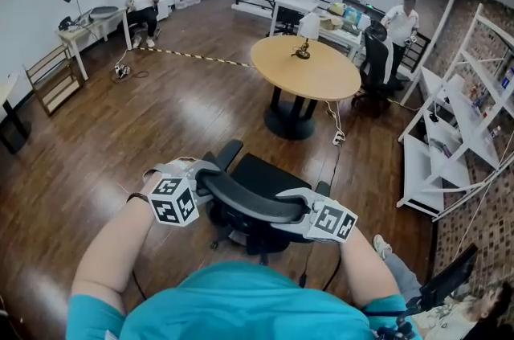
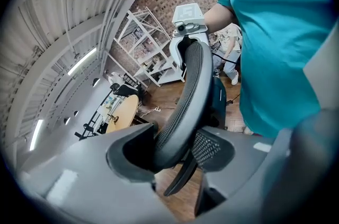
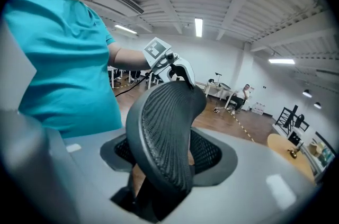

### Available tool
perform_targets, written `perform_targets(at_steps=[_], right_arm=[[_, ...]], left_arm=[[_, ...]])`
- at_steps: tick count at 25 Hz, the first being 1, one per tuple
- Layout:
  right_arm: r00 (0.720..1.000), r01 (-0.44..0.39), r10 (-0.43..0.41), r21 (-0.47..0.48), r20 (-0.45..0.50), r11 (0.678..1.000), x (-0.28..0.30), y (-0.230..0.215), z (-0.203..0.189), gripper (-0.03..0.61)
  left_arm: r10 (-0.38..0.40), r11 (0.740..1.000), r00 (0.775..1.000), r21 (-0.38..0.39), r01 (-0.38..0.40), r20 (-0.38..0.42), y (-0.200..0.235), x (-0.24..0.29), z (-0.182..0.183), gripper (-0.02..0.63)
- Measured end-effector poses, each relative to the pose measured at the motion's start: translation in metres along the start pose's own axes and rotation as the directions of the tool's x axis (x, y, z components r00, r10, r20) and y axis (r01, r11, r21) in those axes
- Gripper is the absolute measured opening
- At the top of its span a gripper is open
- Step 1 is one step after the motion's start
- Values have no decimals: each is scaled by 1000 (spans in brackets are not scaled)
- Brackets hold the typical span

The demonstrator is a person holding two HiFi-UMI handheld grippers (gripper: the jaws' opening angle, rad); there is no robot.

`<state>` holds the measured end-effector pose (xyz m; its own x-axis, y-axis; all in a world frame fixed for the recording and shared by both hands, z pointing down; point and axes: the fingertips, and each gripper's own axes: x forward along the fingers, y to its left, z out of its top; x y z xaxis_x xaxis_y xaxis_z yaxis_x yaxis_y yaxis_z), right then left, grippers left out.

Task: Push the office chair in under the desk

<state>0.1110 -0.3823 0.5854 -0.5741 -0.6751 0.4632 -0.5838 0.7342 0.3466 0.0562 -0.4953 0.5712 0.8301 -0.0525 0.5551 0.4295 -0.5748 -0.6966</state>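
A person in a teal shirt looks down at both forearms, which reach forward, a gripper in each hand.

The left gripper sits on the left end of the top edge of a black office chair. Its fingers pinch the curved mesh back between them. The right gripper sits on the right end of the same edge. Its fingers are spread wide on either side of the mesh back, and part of one pad shows clear beside it. Each gripper carries a cube with black and white square markers.

The chair faces away from the person and stands on an open stretch of glossy wood floor. Its seat is just beyond the back.

Farther on, well apart from the chair, is a round wooden surface on a black pedestal. A small lamp stands on it. To the right, white shelves lean against a brick wall.

At the far end, a second black chair stands near a standing person and a cluttered white surface. At the far left, another person sits beside a white desk. A striped line of tape runs across the floor.
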Motion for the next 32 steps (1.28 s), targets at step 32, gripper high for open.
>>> perform_targets(at_steps=[32], right_arm=[[838, 424, -441, -125, -323, 897, 3, -318, -184, 203]], left_arm=[[-202, 979, 936, 68, 190, 288, 202, 229, -91, 184]])
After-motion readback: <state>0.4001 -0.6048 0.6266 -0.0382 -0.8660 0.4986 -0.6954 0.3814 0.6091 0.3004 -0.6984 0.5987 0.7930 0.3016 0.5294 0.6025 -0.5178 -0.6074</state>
